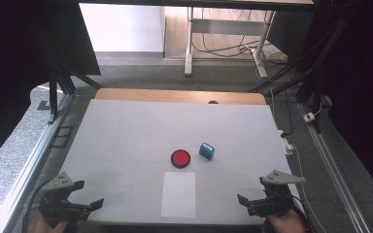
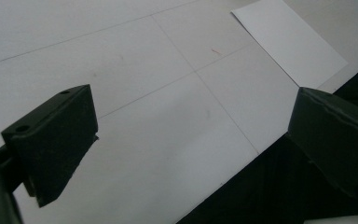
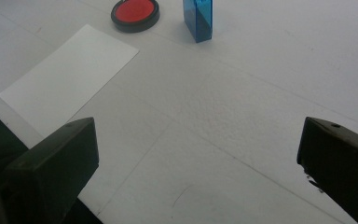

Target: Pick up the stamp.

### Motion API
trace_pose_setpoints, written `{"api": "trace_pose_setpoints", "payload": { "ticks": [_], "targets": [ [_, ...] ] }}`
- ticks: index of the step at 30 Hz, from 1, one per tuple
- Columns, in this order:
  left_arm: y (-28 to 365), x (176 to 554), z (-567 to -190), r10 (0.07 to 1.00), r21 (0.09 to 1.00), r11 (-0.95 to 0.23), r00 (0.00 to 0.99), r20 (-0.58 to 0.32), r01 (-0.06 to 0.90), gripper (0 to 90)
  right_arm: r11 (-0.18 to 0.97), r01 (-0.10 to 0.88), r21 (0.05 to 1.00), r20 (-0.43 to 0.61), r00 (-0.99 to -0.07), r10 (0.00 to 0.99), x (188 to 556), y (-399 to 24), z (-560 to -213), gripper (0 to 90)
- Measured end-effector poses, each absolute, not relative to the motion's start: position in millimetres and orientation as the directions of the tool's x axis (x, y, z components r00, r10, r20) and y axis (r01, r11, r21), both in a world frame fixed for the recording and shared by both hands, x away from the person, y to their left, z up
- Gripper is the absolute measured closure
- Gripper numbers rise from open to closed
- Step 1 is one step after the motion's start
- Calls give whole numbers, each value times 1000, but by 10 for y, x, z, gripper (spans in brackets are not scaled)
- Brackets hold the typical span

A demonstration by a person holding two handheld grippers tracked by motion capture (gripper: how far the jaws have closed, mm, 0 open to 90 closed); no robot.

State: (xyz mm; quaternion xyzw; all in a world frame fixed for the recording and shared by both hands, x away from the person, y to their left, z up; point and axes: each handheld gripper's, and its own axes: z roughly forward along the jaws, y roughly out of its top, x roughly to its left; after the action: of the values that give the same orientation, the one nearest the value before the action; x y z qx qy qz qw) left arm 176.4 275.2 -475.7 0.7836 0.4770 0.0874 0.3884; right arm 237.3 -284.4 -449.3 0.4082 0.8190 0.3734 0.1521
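Holding my left claw (image 1: 93,206) and right claw (image 1: 244,203) spread wide and empty at the desk's (image 1: 126,131) near edge, I see a flat matte white paper sheet (image 1: 178,194) between them. Beyond it lie a round red ink pad (image 1: 180,158) in a black rim and a glossy blue boxy stamp (image 1: 206,151).

Soft even daylight, dark corners, slight blur
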Motion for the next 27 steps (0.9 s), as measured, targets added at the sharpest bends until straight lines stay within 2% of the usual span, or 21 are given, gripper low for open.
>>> {"api": "trace_pose_setpoints", "payload": {
  "ticks": [27],
  "targets": [
    [2746,1764,-4751,811,696,-253,540,-226,672,15,446,490,749,23,-692,721,2697,-2496,-4436,0]
  ]
}}
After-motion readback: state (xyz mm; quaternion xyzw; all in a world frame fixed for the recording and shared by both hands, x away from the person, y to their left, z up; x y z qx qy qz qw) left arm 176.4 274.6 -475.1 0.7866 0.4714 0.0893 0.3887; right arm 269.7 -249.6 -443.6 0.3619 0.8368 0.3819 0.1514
